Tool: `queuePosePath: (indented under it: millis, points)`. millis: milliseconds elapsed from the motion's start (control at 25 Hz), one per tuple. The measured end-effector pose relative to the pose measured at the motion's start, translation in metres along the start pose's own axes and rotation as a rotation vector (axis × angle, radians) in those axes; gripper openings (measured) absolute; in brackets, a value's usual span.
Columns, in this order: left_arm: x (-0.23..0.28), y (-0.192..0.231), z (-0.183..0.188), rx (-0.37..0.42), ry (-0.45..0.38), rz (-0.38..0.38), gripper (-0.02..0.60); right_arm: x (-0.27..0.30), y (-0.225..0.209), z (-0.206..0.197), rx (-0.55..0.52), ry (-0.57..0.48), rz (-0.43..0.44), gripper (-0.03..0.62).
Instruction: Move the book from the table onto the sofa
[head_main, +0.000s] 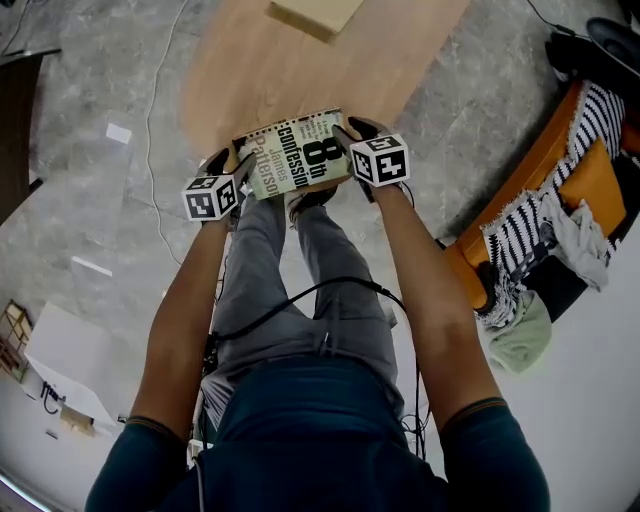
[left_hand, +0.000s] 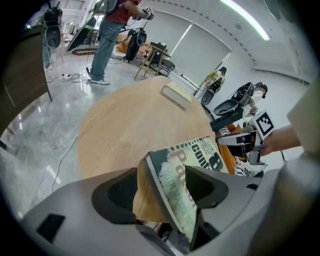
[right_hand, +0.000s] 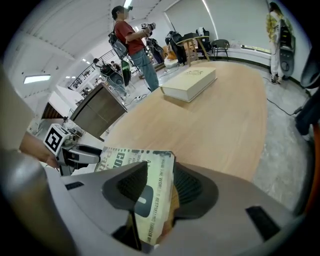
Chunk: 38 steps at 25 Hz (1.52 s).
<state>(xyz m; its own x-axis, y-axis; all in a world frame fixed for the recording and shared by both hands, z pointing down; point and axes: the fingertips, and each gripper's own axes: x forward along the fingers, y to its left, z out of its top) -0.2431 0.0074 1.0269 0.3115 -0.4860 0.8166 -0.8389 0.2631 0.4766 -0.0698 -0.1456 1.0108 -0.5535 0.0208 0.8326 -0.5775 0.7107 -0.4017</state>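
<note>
Forearms (head_main: 185, 320) reach down to the near edge of the table (head_main: 300, 60). Left gripper (head_main: 228, 170): jaws apart, left edge of the book (head_main: 295, 155) between them, unclamped. Right gripper (head_main: 358, 135): jaws apart around the right edge. Sofa (head_main: 520, 180): far right, well apart.

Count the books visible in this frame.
2. A paperback lies at the table's near edge, its ends between the left gripper and right gripper. A pale closed book lies farther along the table. Clutter on the sofa might hide others.
</note>
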Motion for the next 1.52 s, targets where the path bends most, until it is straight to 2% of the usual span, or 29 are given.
queuePosePath:
  millis: [240, 440, 680, 880, 1160, 1520]
  points:
    - [0.011, 0.0, -0.007, -0.042, 0.014, -0.039, 0.28, 0.014, -0.001, -0.012, 0.026, 0.036, 0.018, 0.16]
    - [0.014, -0.01, -0.007, -0.071, 0.001, -0.099, 0.206, 0.019, -0.001, -0.018, 0.065, 0.037, 0.026, 0.152]
    - [0.014, -0.013, -0.009, -0.091, 0.019, -0.064, 0.183, 0.014, -0.004, -0.02, 0.082, 0.066, 0.006, 0.118]
    - [0.003, -0.015, -0.011, -0.103, 0.014, -0.037, 0.176, 0.004, 0.006, -0.012, 0.04, 0.067, 0.001, 0.107]
    - [-0.024, -0.012, 0.005, -0.076, -0.043, -0.005, 0.167, -0.012, 0.028, 0.01, -0.02, 0.013, -0.003, 0.097]
    - [-0.068, -0.034, 0.064, 0.035, -0.159, -0.005, 0.164, -0.063, 0.045, 0.056, -0.044, -0.124, -0.046, 0.095]
